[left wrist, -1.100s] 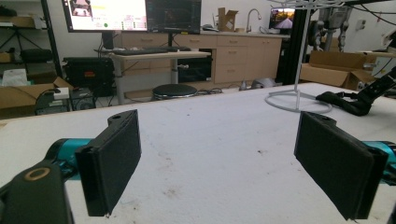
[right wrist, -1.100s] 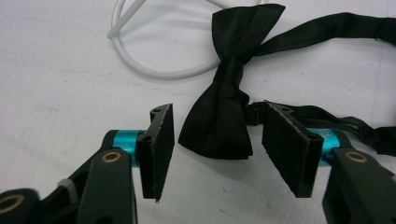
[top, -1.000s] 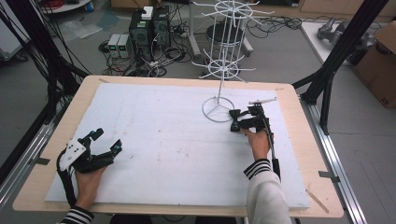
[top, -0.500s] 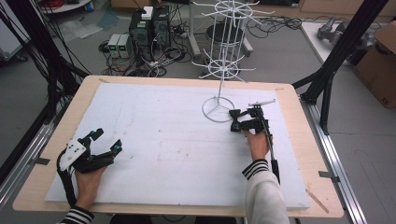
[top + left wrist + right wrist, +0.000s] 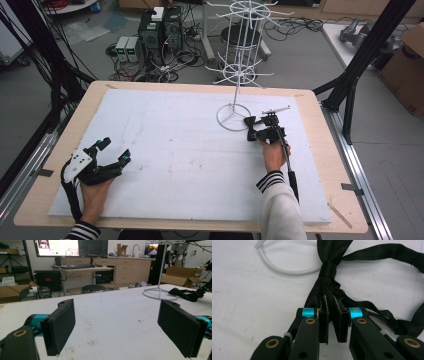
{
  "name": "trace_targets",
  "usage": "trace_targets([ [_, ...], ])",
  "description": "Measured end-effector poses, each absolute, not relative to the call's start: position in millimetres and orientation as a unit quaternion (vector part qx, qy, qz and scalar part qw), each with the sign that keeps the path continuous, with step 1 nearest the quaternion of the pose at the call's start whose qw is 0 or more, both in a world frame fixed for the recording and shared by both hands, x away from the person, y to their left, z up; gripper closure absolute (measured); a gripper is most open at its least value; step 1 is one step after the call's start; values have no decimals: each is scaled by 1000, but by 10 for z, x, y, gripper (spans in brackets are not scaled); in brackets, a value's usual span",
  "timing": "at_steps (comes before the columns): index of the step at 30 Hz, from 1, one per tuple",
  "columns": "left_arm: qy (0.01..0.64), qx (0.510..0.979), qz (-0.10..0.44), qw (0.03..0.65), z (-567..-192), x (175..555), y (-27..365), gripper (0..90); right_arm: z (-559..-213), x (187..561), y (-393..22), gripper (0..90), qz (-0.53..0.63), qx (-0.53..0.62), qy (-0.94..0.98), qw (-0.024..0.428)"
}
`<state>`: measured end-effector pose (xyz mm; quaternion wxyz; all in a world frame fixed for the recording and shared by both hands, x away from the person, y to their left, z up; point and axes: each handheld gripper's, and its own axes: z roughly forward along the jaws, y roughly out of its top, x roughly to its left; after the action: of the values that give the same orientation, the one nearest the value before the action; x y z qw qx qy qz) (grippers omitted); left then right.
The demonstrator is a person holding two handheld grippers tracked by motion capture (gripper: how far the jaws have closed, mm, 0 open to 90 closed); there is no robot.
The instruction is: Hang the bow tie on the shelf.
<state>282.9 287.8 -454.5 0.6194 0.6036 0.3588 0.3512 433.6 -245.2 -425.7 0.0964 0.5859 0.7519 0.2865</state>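
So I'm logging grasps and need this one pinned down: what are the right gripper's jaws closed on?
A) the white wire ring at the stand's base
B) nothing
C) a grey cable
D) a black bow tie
D: in the right gripper view, the right gripper has just closed its pads on the black bow tie, beside the stand's white ring.

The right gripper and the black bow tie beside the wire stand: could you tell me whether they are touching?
Touching. The right gripper view shows the right gripper with its two pads pinched on a fold of the black bow tie, with no gap at either pad.
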Motion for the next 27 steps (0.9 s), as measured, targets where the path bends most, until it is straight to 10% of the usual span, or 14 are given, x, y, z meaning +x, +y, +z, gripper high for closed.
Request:
trace_targets([
  [27,358,605,351,618,-4544,2827,2878,151,-3990,4048,-2564,850,345,556,737,172],
])
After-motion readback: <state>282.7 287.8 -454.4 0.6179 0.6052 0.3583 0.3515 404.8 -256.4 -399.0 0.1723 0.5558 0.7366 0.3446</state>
